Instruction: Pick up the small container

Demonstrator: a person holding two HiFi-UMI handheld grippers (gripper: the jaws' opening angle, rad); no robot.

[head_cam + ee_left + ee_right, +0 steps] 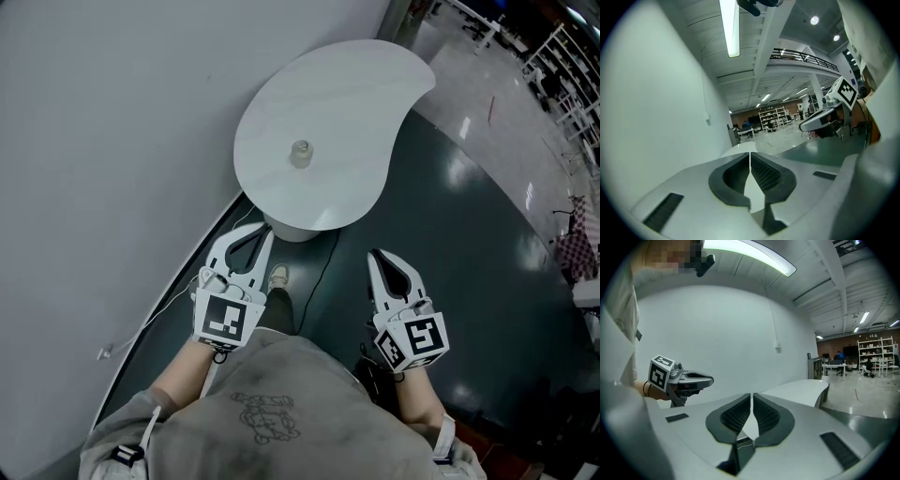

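Observation:
A small pale container stands near the middle of a white curved table in the head view. My left gripper hangs just short of the table's near edge, shut and empty. My right gripper is lower right of it, over the dark floor, also shut with nothing between its fingers. In the left gripper view the left gripper shows its tips touching, with the right gripper at the right. In the right gripper view the right gripper is closed too, the table beyond it. The container is hidden in both gripper views.
A plain white wall runs close along the left. A white cable lies on the dark floor by the wall. The person's shoe stands under the table edge. Shelving and desks fill the hall far behind.

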